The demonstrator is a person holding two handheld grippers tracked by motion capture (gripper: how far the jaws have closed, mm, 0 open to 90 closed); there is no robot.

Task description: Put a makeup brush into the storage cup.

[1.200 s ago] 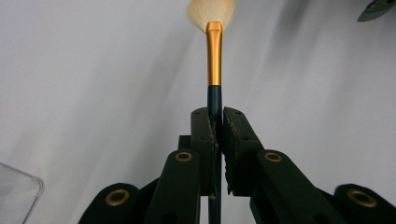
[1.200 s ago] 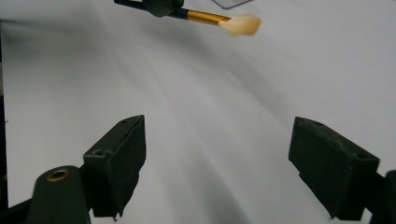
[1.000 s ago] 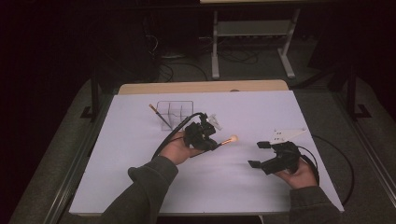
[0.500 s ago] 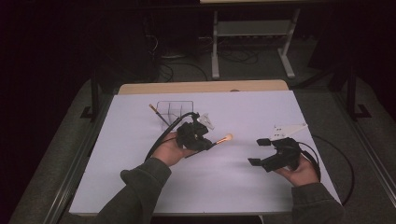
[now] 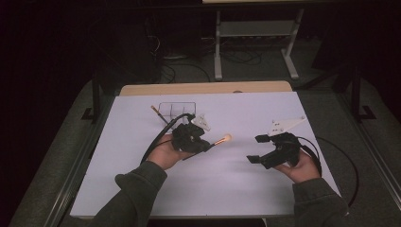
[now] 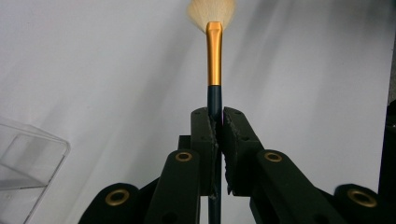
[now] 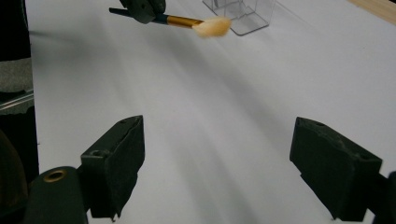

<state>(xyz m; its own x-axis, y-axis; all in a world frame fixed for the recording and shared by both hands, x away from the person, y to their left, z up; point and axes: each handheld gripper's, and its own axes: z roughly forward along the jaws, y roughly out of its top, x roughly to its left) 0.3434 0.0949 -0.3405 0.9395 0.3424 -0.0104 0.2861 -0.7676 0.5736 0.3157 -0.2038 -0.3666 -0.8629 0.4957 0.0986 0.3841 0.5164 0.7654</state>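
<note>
Left gripper (image 6: 215, 126) clamped on brush (image 6: 214, 56), jaws pinching the dark handle just below the gold ferrule; bristles pointing away from the hand. From above: left gripper (image 5: 195, 142) holding brush (image 5: 218, 140) over the middle of the white table (image 5: 142, 189), tip aimed toward the right side, apparently lifted clear of the surface though contact hard to rule out from this angle. Seen across from the right gripper view too: brush (image 7: 196, 22) in the far jaws, bristles pale, a bit blurred.

Right gripper (image 7: 219, 168) jaws wide apart, nothing between them. From above, right gripper (image 5: 259, 149) idle, well apart from the brush.

Clear organizer (image 5: 177, 111) near the far edge, behind the left gripper, divided into compartments, looking empty. Second brush (image 5: 157, 112) lying just beside its left wall; touching or not, cannot tell.

Progress, as a guess: pick-up done, grip looks secure. Left: either hand-off to the open right gripper or straight drop into an organizer compartment, then same for the second brush. Roughly early-to-mid.

No brand, label or readable writing anywhere on brush, organizer or grippers.
</note>
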